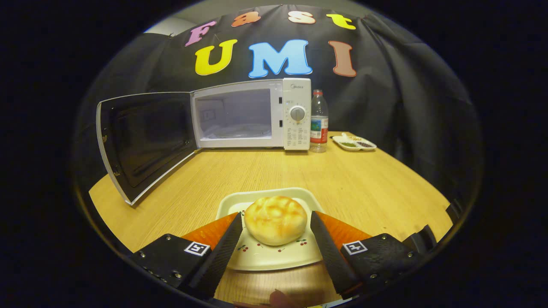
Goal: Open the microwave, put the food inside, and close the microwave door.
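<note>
Gripper view: low in the middle of the frame, the claw [276,231] stands wide open, its two fingers flanking a round golden-brown bread bun [275,219] that sits on a white square plate with small cherry prints [265,254]. Neither finger appears to press on the bun; both lie close beside it, over the plate's side edges, so the claw holds nothing yet.

Above centre, beyond the plate, the white countertop microwave with a round dial [252,114] stands on the pale wooden surface [364,184]. Its dark-windowed door [137,143] is swung fully out toward the left of the frame, and the cavity looks clear. Just right of the microwave stands a clear plastic water bottle with a red label [319,122], and further right a small white divided dish of seeds or spices [354,143].

The step in hand seems to be gripping the food. To do it well, I would judge it best to close gently and evenly so the soft bun is not crushed, or to take the plate by its rim, keeping it level. The carry should run straight ahead to the cavity, staying right of the open door's edge.
</note>
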The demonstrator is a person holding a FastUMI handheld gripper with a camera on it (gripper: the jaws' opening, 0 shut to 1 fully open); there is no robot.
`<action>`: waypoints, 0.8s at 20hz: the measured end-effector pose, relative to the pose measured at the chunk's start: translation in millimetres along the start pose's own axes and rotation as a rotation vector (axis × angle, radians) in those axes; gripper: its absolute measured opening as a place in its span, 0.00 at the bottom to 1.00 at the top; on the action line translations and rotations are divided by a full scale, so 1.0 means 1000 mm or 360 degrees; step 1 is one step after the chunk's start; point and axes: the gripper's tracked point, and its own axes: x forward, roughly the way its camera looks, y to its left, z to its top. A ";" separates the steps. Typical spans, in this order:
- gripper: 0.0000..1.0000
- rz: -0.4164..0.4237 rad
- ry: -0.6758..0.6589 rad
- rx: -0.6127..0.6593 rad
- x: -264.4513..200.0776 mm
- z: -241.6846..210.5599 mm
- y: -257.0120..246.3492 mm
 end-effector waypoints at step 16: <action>0.77 0.0202 -0.0024 0.0105 0.018 0.063 0.049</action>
